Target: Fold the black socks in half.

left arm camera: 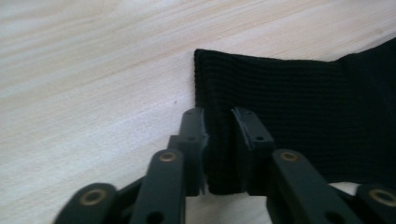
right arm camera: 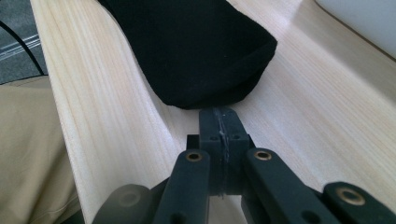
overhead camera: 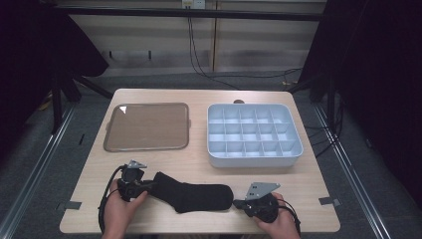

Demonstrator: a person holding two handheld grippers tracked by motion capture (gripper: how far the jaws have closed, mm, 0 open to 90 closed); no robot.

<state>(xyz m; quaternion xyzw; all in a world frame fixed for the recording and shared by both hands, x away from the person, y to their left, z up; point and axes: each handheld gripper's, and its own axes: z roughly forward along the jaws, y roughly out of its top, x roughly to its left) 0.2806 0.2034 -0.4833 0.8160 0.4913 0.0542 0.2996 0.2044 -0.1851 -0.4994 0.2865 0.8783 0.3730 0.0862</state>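
Black ribbed sock (overhead camera: pixel 191 195) lying flat along the surface's (overhead camera: pixel 199 167) near edge — cuff in the left gripper (left arm camera: pixel 218 122), jaws nearly closed around its corner fold; rounded toe just before the right gripper (right arm camera: pixel 219 120), jaws pressed shut, empty. Farther back — brown tray (overhead camera: pixel 148 126), compartment box (overhead camera: pixel 254 135).

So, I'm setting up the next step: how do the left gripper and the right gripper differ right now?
The left gripper has the cuff edge of the black sock between its jaws, which stand a little apart around the fabric; the right gripper has its jaws pressed fully together, empty. The left sits at the sock's cuff end, the right just short of its toe end, apart from it. Both are hand-held, low over the wooden table.
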